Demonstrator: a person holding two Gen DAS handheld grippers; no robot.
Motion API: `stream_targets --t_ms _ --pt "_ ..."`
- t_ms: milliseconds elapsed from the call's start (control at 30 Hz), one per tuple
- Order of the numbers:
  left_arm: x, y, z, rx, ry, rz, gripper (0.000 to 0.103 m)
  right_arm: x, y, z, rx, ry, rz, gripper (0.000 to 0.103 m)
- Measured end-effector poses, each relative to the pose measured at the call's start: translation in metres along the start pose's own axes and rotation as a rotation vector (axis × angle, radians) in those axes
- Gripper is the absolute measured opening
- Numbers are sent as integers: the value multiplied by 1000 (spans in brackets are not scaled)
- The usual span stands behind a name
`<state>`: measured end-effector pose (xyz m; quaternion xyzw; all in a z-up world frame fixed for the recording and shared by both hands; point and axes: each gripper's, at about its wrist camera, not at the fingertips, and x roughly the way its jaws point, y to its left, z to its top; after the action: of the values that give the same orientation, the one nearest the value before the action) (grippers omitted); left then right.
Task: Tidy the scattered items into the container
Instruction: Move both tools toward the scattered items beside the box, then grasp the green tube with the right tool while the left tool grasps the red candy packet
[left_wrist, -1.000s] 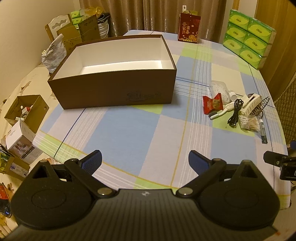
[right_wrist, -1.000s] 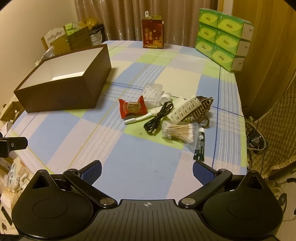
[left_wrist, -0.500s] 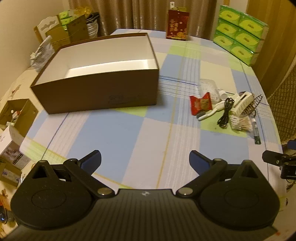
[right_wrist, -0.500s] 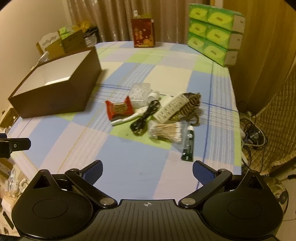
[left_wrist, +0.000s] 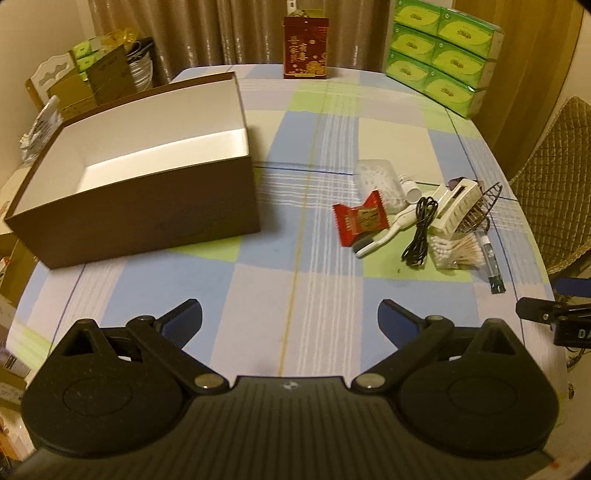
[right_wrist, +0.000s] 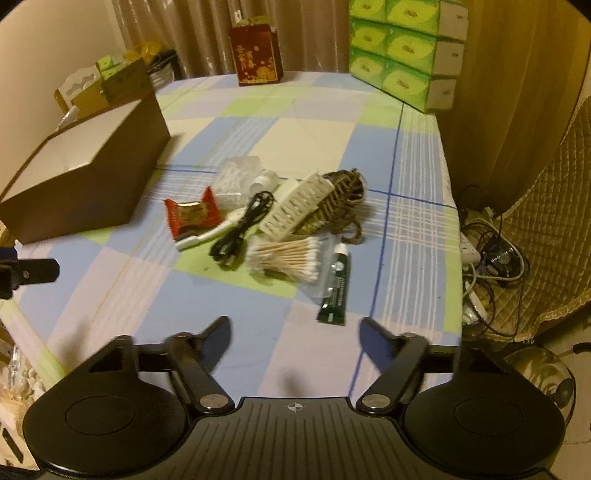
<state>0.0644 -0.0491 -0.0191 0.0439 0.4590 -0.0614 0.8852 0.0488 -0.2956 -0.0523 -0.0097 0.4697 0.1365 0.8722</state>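
An open brown box (left_wrist: 147, 206) with a white inside stands at the table's left; it also shows in the right wrist view (right_wrist: 85, 192). A pile of items lies to its right: a red snack packet (right_wrist: 192, 216), a white toothbrush (right_wrist: 210, 232), a black cable (right_wrist: 243, 229), a white comb-like piece (right_wrist: 295, 206), a woven wire basket (right_wrist: 340, 199), a bag of cotton swabs (right_wrist: 288, 254), a dark green tube (right_wrist: 336, 288) and a clear bag (right_wrist: 236, 177). My left gripper (left_wrist: 290, 319) is open and empty near the front edge. My right gripper (right_wrist: 295, 332) is open and empty just before the tube.
A red gift box (left_wrist: 304, 48) and stacked green tissue boxes (left_wrist: 443, 48) stand at the table's far side. Cardboard boxes (left_wrist: 96, 81) sit beyond the left edge. A quilted chair (right_wrist: 546, 240) and floor cables (right_wrist: 487, 251) lie to the right.
Both grippers have moved forward and to the right, nearer the pile. The right gripper's jaws have narrowed a little but stay open.
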Motion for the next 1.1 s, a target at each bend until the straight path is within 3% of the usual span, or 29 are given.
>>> stream_targets --t_ms 233,633,833,900,967,1100 --pt "22 -12 10 23 10 -25 100 31 -18 -4 -23 46 -14 46" --pt "57 -23 21 40 67 -42 100 78 -29 6 -66 36 -56 39" --pt "68 -26 27 81 72 -55 100 90 -33 13 -107 -21 -59 35" --pt "72 -27 29 83 79 -56 100 92 -33 14 -119 -28 -53 32" --pt "76 -28 30 86 89 -59 100 90 -33 12 -145 -31 -45 16" --pt "83 -33 32 101 103 -75 99 82 -32 5 -172 -2 -37 15"
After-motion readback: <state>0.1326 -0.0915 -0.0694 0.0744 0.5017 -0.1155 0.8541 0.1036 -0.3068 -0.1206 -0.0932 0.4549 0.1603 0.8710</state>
